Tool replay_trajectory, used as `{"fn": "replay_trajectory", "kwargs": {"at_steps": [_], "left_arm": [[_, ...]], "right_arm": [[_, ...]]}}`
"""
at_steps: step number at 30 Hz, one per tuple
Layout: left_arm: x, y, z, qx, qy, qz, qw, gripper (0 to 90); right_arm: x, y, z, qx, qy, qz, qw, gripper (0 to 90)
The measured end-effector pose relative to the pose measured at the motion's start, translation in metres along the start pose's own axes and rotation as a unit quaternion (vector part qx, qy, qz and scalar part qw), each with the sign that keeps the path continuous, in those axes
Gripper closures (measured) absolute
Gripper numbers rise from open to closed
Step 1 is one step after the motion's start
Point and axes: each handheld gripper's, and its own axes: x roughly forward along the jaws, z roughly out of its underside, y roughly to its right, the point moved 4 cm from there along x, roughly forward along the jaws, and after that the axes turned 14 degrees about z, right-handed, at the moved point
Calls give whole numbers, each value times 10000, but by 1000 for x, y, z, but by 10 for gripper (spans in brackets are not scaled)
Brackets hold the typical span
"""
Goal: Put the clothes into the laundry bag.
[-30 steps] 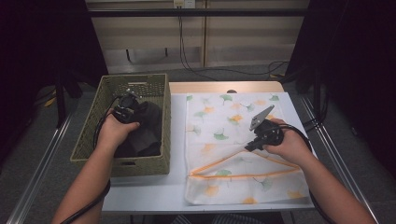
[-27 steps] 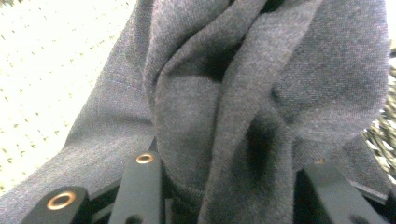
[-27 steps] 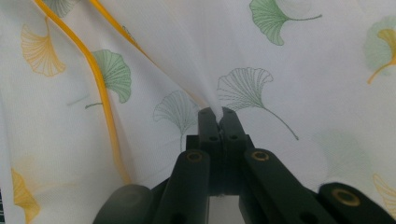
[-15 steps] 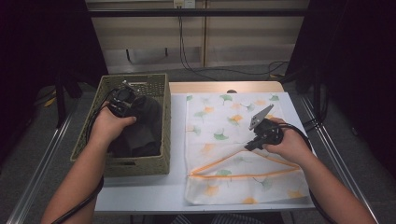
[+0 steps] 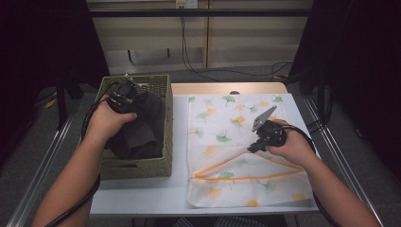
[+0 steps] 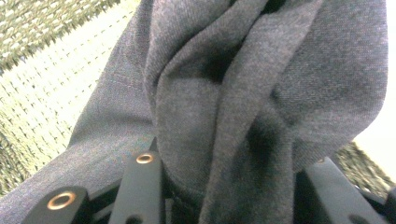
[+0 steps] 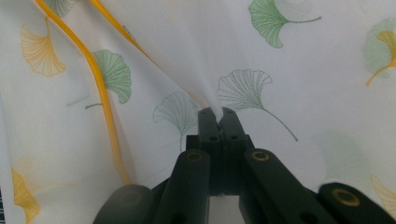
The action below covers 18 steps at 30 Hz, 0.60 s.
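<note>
We see the left gripper (image 5: 124, 97) at upper left of the high view, jaws part-way closed and clamped on a bunched dark grey knit garment (image 5: 142, 125); in the left gripper view the fabric (image 6: 243, 93) fills the gap betw. both black jaws. The garment hangs into a green woven rectangular basket (image 5: 158, 82) at frame left. At centre right, the right gripper (image 5: 265, 132) has its jaws fully closed, pinching a fold of white cloth w/ green and orange ginkgo-leaf print and orange trim (image 5: 227, 123), (image 7: 280, 70), spread on the white table (image 5: 137, 194).
</note>
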Motion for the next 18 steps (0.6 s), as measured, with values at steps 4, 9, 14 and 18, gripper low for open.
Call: {"fn": "replay_trajectory", "kwargs": {"at_steps": [4,9,14,18], "left_arm": [[-5,4,-2,-33,49,-29,10000,605],[-12,9,-4,-19,28,2,10000,603],[-17,17,-9,39,56,-20,10000,603],[-23,20,-11,69,25,-37,10000,603]], "right_arm": [[1,-1,0,-37,34,5,10000,900],[0,0,0,-29,28,18,10000,900],[-3,0,-2,-51,32,33,10000,900],[-4,1,-2,-60,72,46,9999,900]]}}
